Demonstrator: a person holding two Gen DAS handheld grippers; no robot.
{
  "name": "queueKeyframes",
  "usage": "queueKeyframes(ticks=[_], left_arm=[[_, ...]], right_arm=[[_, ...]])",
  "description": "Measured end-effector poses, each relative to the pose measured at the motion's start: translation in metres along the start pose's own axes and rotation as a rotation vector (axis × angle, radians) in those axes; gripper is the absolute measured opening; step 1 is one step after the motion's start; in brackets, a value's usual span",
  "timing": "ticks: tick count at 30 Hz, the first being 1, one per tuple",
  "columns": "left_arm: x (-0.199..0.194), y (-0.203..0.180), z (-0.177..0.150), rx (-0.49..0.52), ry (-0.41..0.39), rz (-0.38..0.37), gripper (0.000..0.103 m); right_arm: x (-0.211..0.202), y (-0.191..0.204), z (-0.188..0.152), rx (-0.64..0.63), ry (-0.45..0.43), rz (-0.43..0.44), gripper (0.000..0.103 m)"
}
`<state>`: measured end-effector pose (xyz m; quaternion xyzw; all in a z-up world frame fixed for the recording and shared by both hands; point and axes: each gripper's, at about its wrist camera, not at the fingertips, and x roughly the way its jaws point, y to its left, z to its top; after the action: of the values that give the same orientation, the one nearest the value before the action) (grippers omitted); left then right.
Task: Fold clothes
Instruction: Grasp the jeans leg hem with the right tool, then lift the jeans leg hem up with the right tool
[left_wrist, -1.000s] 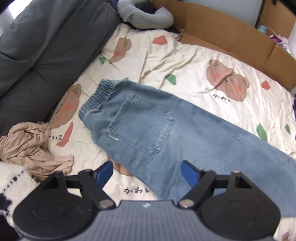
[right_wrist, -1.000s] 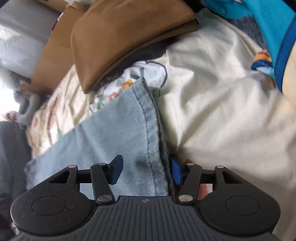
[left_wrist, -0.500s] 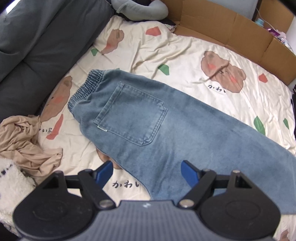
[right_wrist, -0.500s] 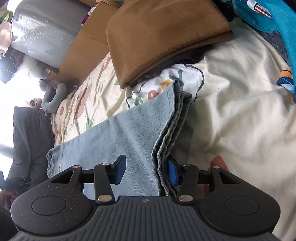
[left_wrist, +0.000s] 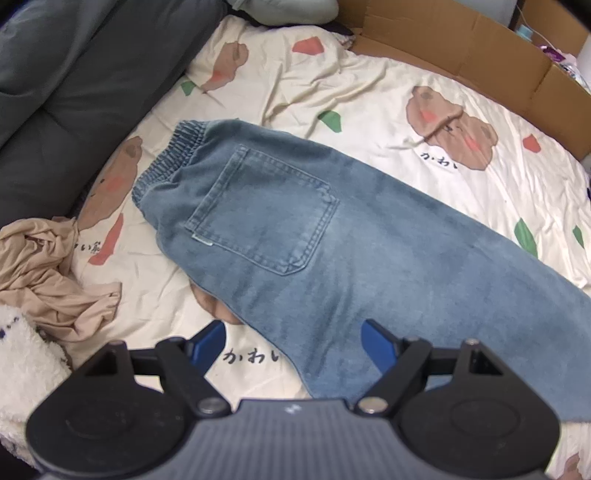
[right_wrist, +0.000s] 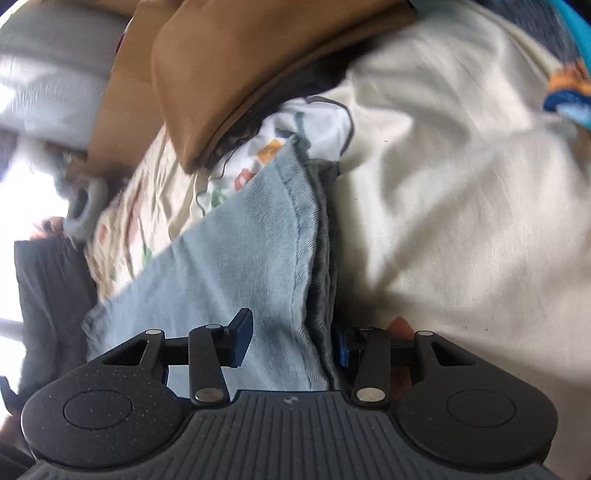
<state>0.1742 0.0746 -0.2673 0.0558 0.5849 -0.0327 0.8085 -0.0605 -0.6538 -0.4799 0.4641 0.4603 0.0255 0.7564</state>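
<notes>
Left wrist view: your left hand-held gripper (left_wrist: 293, 341) hangs wide open, holding nothing, over the soft-washed denim jeans (left_wrist: 332, 236), which lie flat on the bear-print bed sheet (left_wrist: 369, 96), elastic waistband gathered, patch pocket up.

Right wrist view: your right hand-held gripper (right_wrist: 291, 341) stands half open around the jeans' stitched hem; whether its pads actually press the fabric you cannot tell.
</notes>
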Motion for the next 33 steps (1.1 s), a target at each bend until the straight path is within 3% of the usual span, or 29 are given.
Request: queueKeyframes(ticks=[1,3,5,14,18,26,30,33], left_arm=[[0.000,-0.002,0.001,0.004,-0.001,-0.004,0.082],[0.001,-0.004,0.002,0.010,-0.001,-0.016,0.083],[0.007,-0.006,0.003,0.017,0.002,-0.027,0.083],[0.054,-0.017,-0.007,0.048,0.029,-0.112,0.083],[0.072,-0.022,-0.010,0.070,0.033,-0.123,0.083],[0.094,-0.043,-0.017,0.077,0.021,-0.172,0.079],[0.097,-0.058,-0.021,0.027,0.003,-0.220,0.074],[0.100,-0.076,-0.025,0.079,0.013,-0.236,0.074]], right_arm=[[0.000,-0.002,0.002,0.017,0.003,0.008,0.049],[0.001,-0.001,0.003,-0.002,0.015,-0.008,0.026],[0.003,0.000,0.004,-0.018,0.030,-0.013,0.016],[0.012,0.006,0.018,-0.028,0.104,-0.055,0.020],[0.012,0.017,0.022,-0.065,0.130,-0.084,0.009],[-0.009,0.066,0.029,-0.172,0.172,-0.138,0.008],[-0.018,0.103,0.030,-0.193,0.191,-0.170,0.008],[-0.025,0.128,0.032,-0.220,0.195,-0.191,0.008]])
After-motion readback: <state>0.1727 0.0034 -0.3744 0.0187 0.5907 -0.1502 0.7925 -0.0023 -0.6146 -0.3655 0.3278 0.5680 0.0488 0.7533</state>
